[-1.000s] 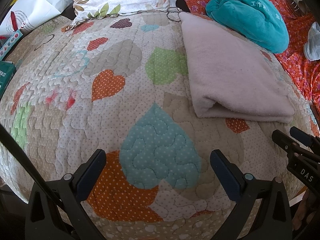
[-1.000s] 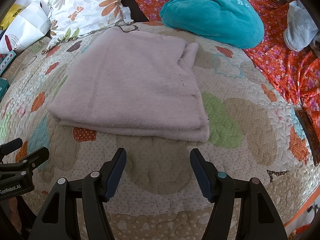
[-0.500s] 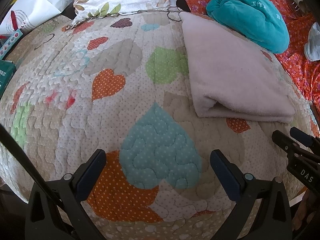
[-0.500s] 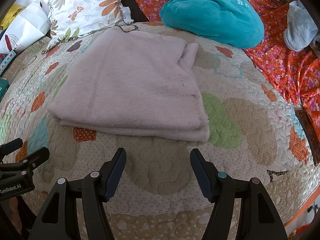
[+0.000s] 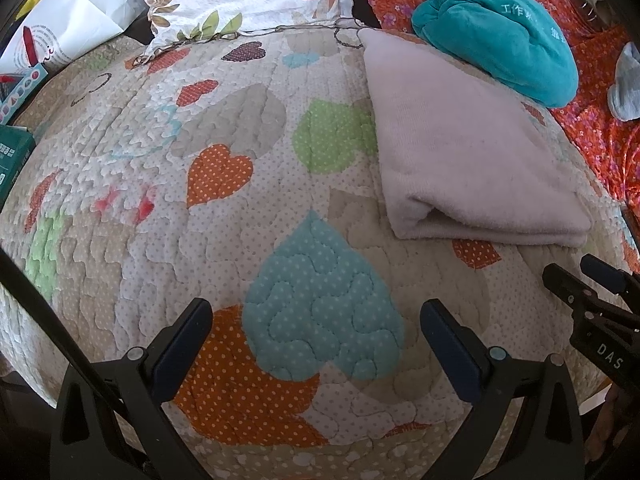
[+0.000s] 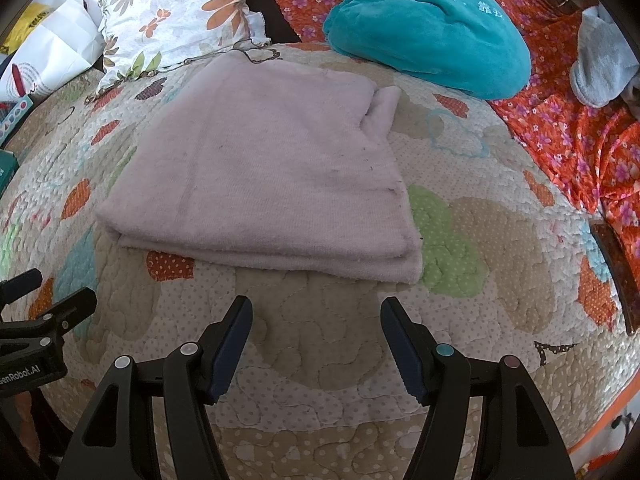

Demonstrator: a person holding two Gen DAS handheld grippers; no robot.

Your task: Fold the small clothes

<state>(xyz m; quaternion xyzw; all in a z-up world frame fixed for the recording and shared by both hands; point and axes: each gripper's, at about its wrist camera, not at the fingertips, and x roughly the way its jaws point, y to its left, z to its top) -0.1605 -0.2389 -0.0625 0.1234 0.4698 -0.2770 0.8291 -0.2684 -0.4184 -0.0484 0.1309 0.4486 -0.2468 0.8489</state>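
The folded pale pink cloth (image 6: 260,184) sits flat on the heart-patterned quilt (image 6: 320,360), filling the middle of the right wrist view. In the left wrist view the same cloth (image 5: 460,152) is over in the upper right, with its layered edge facing the camera. You can see at least two layers along that near edge, but how many folds are inside is hidden. A small flap pokes out at the cloth's upper right corner in the right view — can't tell what part of the garment it is.

Right gripper (image 6: 316,344) is at the bottom centre of its frame, fingers spread wide with nothing between them, just short of the cloth's near edge and not touching it. Left gripper (image 5: 316,340) is also spread wide and empty, at the bottom of its view over a blue heart patch, well left of the cloth.

Above the cloth there's a teal plush bundle (image 6: 428,28) with pale lettering too distorted to read. A floral pillow (image 6: 172,12) sits upper left, and a grey item (image 6: 600,64) at the right edge is cut off by the frame. A white paper bag (image 5: 60,28) and a green box (image 5: 12,152) at the left edge are only partly visible too.
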